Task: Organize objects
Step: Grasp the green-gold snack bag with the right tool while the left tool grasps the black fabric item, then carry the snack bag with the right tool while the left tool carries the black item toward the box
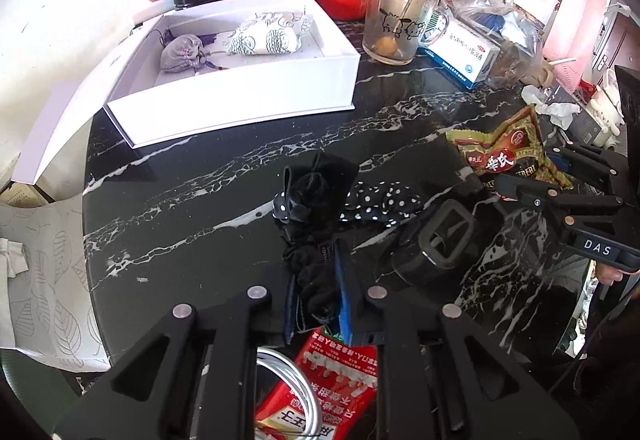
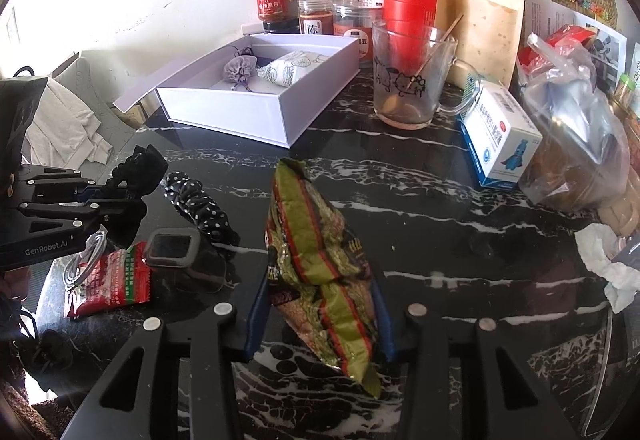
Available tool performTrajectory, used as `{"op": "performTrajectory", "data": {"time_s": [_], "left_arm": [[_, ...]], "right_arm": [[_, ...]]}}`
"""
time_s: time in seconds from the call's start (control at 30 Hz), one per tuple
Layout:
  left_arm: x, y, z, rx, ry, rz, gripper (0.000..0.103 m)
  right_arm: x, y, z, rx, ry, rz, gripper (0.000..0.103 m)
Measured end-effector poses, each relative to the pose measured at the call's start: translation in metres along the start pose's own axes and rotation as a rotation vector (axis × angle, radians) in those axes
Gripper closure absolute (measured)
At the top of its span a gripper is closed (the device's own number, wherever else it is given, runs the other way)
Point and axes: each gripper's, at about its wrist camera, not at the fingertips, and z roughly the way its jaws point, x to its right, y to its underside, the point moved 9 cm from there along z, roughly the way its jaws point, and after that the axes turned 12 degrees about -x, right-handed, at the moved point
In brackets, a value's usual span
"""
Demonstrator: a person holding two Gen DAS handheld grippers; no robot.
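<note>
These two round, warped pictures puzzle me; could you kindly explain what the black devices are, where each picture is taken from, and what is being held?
There is no robot here: a person holds a pair of hand-held tongs in each hand, each with a wide-angle camera looking along its fingers. The left camera shows the left tongs shut on a black velvet hair bow. The right camera shows the right tongs around a green snack packet, its sides against the blue pads. Each picture also shows the other tongs. On the black marble table lie a polka-dot scrunchie, a red sachet, and an open white box holding two pouches.
</note>
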Motion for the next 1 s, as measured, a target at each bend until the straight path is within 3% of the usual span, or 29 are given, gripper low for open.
{"op": "performTrajectory", "data": {"time_s": [1.0], "left_arm": [[0.034, -0.030, -0.082, 0.133, -0.022, 0.061, 0.088]], "right_arm": [[-0.033, -0.030, -0.080, 0.143, 0.044, -0.093, 0.059]]}}
